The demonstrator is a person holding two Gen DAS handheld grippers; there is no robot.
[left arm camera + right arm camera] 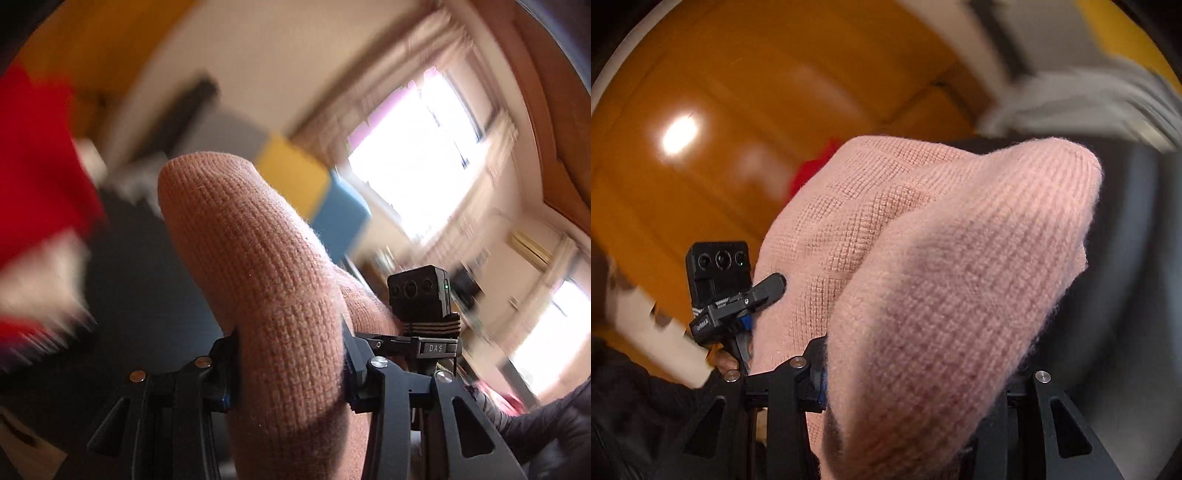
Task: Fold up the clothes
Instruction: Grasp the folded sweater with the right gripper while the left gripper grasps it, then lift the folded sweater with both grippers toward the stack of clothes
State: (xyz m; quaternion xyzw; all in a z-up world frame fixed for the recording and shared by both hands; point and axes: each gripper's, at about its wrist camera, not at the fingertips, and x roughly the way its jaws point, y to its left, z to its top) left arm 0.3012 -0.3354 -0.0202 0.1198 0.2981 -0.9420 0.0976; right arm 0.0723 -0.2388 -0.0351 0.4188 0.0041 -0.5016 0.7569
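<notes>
A pink knitted garment bulges up between the fingers of my left gripper, which is shut on it. In the right wrist view the same pink knit fills the middle, and my right gripper is shut on a thick fold of it. Each gripper sees the other's camera block: the right one behind the knit, the left one beside it. The garment hangs between the two grippers, lifted off the dark surface. The rest of the cloth is hidden below the frames.
The background is smeared by motion. A red cloth lies at the left, and yellow and blue blocks sit behind. Bright windows stand at the right. An orange wooden panel and pale grey cloth show. A dark sleeve is at lower right.
</notes>
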